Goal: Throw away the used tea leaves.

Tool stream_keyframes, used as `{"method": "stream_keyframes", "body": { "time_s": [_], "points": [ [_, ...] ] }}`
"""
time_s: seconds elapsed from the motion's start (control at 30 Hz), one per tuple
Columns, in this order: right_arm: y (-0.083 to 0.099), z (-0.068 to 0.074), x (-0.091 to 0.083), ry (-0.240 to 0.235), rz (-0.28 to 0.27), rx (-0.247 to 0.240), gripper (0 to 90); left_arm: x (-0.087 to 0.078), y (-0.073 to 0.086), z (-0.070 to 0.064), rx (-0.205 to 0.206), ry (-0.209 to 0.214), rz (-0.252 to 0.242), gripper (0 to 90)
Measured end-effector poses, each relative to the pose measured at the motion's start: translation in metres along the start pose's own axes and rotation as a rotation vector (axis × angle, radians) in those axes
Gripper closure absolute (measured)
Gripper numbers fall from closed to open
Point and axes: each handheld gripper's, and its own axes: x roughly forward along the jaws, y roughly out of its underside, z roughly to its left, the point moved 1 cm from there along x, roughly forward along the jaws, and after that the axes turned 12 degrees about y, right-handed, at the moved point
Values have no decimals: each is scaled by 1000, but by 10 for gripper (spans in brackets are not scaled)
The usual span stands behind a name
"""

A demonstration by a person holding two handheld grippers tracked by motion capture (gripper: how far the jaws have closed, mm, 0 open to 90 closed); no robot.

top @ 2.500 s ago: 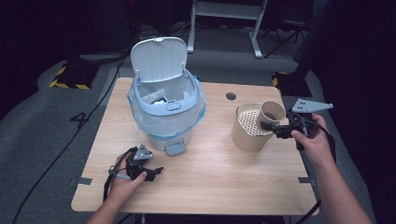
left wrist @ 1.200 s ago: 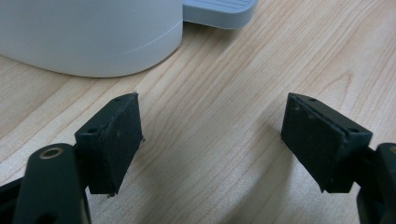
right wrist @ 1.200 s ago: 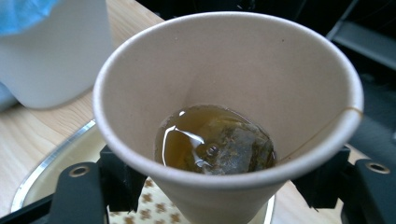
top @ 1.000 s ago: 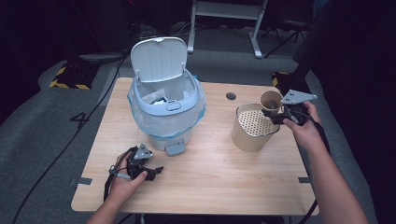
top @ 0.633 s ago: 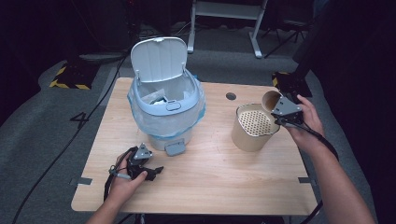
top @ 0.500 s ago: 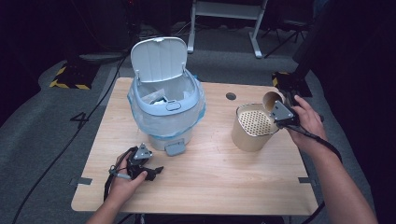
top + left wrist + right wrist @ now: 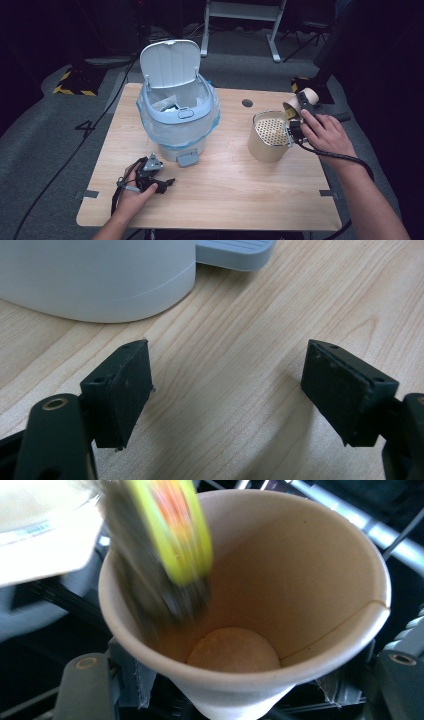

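Your right tool [image 7: 296, 116] grips the cup [image 7: 260, 605], tipping a wrapper [image 7: 167, 545] out toward the strainer pot [image 7: 270, 136]; left tool [image 7: 227, 390] rests open, so tip on until it drops.

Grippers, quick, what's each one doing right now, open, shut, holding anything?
Left gripper: open, fingers spread over the bare table, holding nothing.
Right gripper: shut on the paper cup, tipped toward the perforated canister.

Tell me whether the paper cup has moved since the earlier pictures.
Yes. The paper cup, clamped in the right gripper, has gone from over the canister's rim toward the table's far right edge and tipped over.
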Motion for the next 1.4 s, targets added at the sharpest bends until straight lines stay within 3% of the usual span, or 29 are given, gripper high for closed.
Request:
{"method": "stream_keyframes", "body": {
  "time_s": [0.07,0.1,0.13,0.27,0.53,0.7,0.83,0.9,0.93,1.0,1.1,1.27,1.33,1.4],
  "points": [
    [-1,-1,-1,38,-2,-67,304,0,0,0,0,0,0,207],
    [-1,-1,-1,38,-2,-67,304,0,0,0,0,0,0,207],
    [-3,-4,-3,97,4,-145,304,0,0,0,0,1,0,207],
    [-5,-8,-4,141,5,-236,303,0,0,0,-1,1,0,207],
    [-9,-11,-5,167,-8,-276,300,0,0,0,0,0,0,207],
    [-9,-11,-5,156,-5,-240,298,0,0,0,0,0,0,207],
    [-5,-12,-3,119,-6,-133,295,0,0,0,0,0,0,207],
    [-2,-13,-2,92,-3,-47,293,0,0,0,0,1,0,207],
    [1,-12,-2,61,1,45,292,0,0,0,0,1,0,207],
    [5,-13,0,27,-3,154,290,0,0,0,0,1,0,207],
    [10,-11,1,-12,-3,274,288,0,0,0,0,1,0,207],
    [23,-13,3,-134,-27,624,288,0,0,0,0,1,0,207],
    [27,-12,3,-169,-23,721,288,0,0,0,0,1,0,207],
    [31,-11,4,-235,-25,870,288,0,0,0,0,0,0,207]
  ]
}}
